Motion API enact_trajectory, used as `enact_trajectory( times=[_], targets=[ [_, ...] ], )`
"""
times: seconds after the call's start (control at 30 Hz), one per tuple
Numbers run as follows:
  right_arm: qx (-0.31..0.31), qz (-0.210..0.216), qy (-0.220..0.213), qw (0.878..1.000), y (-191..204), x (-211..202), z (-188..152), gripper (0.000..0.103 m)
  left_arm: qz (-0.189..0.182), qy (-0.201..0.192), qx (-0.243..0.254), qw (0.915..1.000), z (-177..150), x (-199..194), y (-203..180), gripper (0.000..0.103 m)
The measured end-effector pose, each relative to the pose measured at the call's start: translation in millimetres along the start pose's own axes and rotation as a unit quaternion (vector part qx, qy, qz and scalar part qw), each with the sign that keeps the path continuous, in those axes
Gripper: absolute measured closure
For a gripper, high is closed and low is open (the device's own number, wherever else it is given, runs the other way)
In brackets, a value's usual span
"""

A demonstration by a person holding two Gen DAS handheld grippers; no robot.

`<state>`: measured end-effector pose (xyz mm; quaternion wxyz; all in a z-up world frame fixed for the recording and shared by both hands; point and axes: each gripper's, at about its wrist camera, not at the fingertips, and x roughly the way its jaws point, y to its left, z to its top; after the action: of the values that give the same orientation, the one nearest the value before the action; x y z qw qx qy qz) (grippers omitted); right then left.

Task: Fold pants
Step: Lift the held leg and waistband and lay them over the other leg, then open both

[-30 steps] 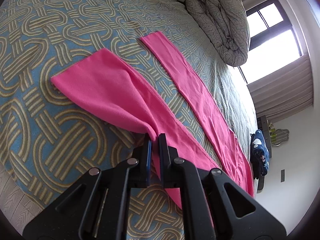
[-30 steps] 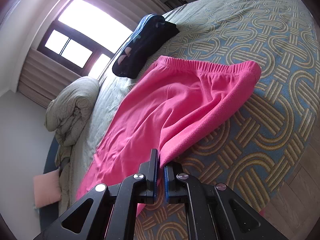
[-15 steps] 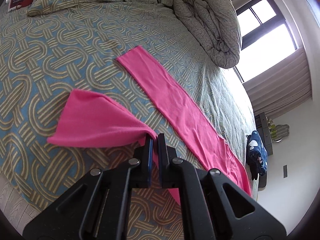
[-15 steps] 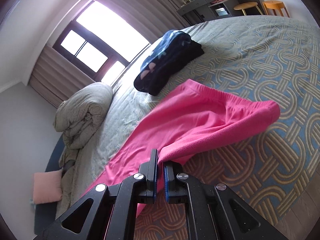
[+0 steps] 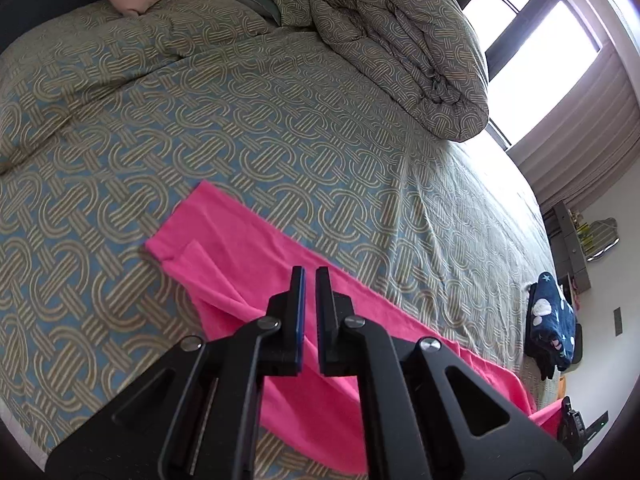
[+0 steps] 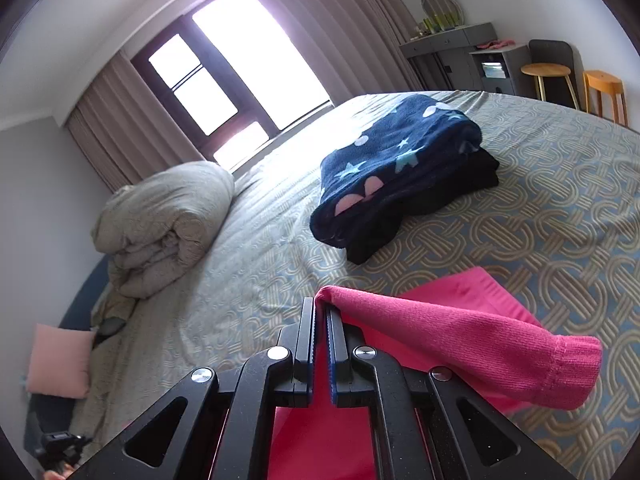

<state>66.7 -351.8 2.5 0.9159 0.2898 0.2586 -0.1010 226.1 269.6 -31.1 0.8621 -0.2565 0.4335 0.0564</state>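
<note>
- The step in hand looks like the lengthwise fold: one leg of the pink pants (image 5: pixel 256 256) is being carried over onto the other.
- The left tool (image 5: pixel 310 276) has its jaws pinched nearly together. A ridge of pink cloth runs up under them, so I judge it is gripping the leg, though the pinch point itself is hidden.
- The right tool (image 6: pixel 320 308) is clamped on the waistband end of the pants (image 6: pixel 460 332), and the cloth drapes off to the right of its jaws.
- To do this well, both tools should travel together at the same height, keeping the cloth between them taut so that no crease gets trapped.
- Lower the carried edge until it lines up with the edge lying flat, hem to hem and waist to waist, and only then let go.
- The risk is a thin grip slipping, or one end landing ahead of the other and skewing the fold.
- The pants are bright pink, soft knit, with a stitched elastic waistband. They lie along the near edge of the bed (image 5: pixel 280 120), well apart from the rolled duvet (image 5: pixel 400 40) at its far side.
- The hem end lies flat with a small corner turned over, and it will want smoothing.
- A dark star-print blanket (image 6: pixel 400 164) sits folded on the bed beyond the waistband, not touching the pants.
</note>
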Motion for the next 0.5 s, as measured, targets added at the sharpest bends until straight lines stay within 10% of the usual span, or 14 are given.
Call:
enact_trajectory(
  times=[0.23,0.37,0.5],
  targets=[
    [-0.040,-0.071,0.075,0.994,-2,108,4,0.098,0.012,0.056,0.048,0.9972,-1,55,-9,0.097],
    [-0.042,-0.075,0.109,0.990,-15,118,-12,0.098,0.047,0.064,0.054,0.9953,-8,61,10,0.063],
    [-0.055,-0.078,0.113,0.989,-18,94,-20,0.097,0.079,0.042,0.041,0.9952,2,56,36,0.055]
  ],
)
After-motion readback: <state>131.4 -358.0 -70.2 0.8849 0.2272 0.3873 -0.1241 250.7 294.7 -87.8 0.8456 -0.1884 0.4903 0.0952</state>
